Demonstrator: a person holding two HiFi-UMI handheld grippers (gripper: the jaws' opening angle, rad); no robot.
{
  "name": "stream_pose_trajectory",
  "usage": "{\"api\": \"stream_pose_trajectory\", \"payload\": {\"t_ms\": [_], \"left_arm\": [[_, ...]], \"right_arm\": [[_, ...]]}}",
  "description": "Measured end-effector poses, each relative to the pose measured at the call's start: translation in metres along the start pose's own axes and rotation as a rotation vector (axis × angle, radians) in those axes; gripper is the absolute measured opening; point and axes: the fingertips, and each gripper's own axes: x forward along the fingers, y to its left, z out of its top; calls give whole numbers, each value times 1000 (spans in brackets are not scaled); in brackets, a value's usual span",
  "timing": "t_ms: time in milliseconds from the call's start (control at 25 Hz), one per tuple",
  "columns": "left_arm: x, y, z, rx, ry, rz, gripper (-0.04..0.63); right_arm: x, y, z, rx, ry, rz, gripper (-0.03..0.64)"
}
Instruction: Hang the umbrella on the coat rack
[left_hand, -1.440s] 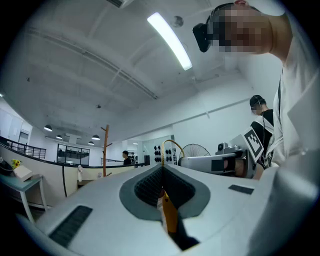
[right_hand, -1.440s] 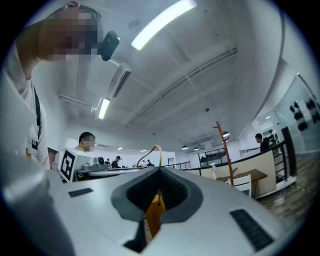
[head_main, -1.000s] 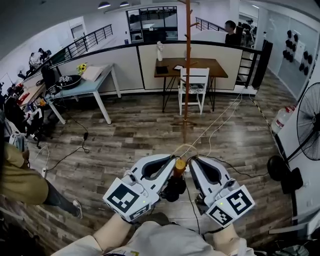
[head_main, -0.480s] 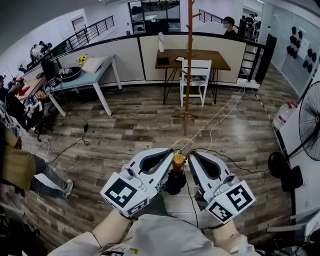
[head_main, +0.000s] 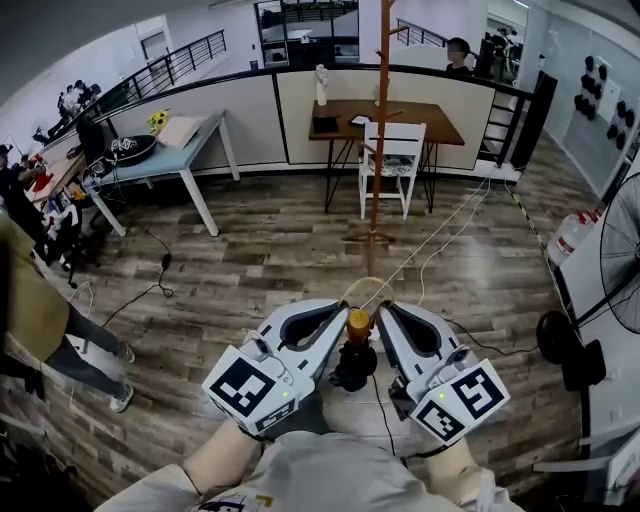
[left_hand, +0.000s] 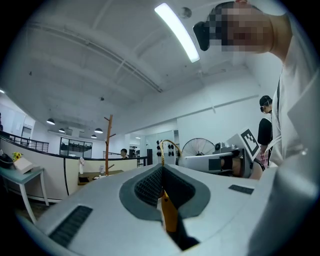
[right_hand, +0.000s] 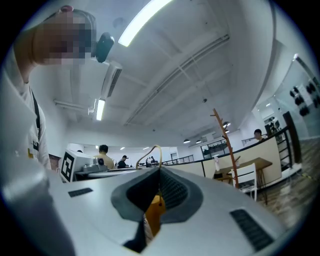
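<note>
The left gripper (head_main: 338, 316) and the right gripper (head_main: 386, 316) are held low and close together in the head view, with their tips nearly meeting. Between them the umbrella (head_main: 352, 368) is carried, folded and dark, with its orange handle (head_main: 357, 322) uppermost. A yellowish cord loop (head_main: 365, 282) is seen arching above the handle from one gripper's tip to the other.

In the left gripper view the jaws are pressed together on one side of that cord, and the orange handle is seen in the gap just beneath the pads. In the right gripper view the jaws are likewise closed on the cord's other side, with the handle below them.

The coat rack (head_main: 377, 130), a slim wooden pole with short pegs, is seen standing upright on the plank floor (head_main: 250, 270), well apart from the grippers. Just behind it a white chair (head_main: 388, 165) is set against a brown tabletop (head_main: 440, 125).
</note>
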Motion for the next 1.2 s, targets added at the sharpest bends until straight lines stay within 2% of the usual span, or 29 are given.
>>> {"api": "stream_pose_trajectory", "payload": {"t_ms": [320,920,1200], "left_arm": [[45,88,-5,-21,-8,-50,3],[131,321,-16,-72,-1,-149,3],[155,398,-24,-71,-4,-163,3]], "right_arm": [[81,-49,-3,-9,17,-46,9],[304,-155,-11,12,31,-162,9],[374,-185,-21,11,36,-199,9]]}}
